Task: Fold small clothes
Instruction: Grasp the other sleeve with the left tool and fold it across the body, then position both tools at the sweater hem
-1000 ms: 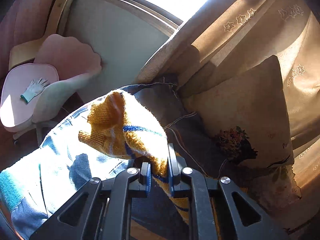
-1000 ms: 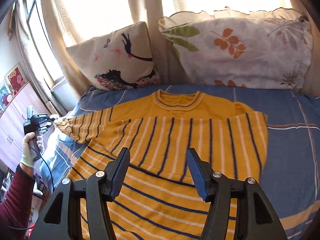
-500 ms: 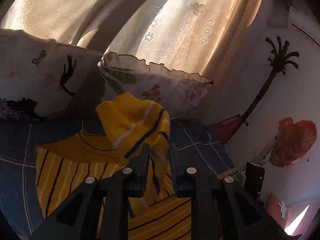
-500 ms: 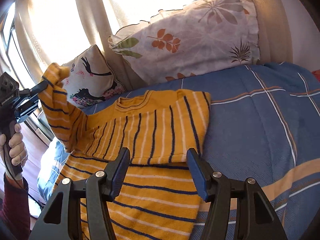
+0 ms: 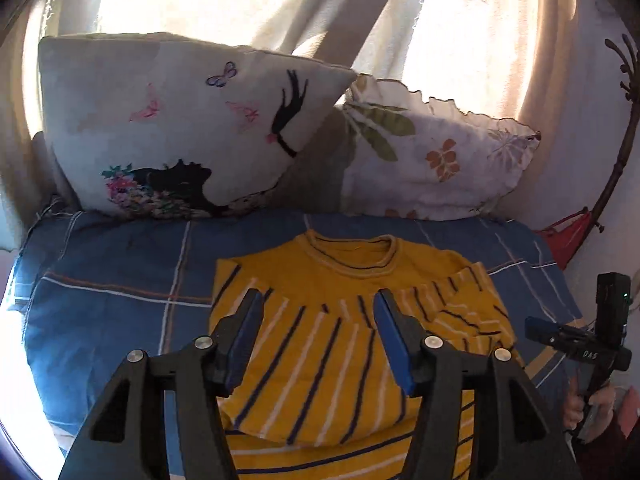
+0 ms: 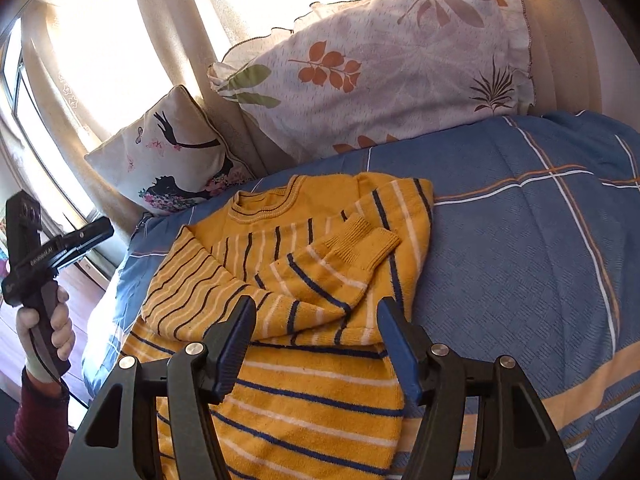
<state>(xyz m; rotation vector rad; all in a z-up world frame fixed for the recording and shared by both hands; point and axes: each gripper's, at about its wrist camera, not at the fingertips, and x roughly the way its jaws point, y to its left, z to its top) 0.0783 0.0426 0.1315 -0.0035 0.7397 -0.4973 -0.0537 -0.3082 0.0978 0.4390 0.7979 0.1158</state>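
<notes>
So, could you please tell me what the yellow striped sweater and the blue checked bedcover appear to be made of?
The yellow striped sweater looks like a soft knitted yarn, wool or acrylic: its cuff is ribbed and the surface is matte and fuzzy. The blue checked bedcover looks like woven cotton with a matte finish; a fine basket-like texture shows across it, though the fibre itself cannot be told.

White lettering "DAS" on right gripper (image 5: 538, 330) body, small white lettering along left gripper (image 6: 102, 231) body, illegible
</notes>
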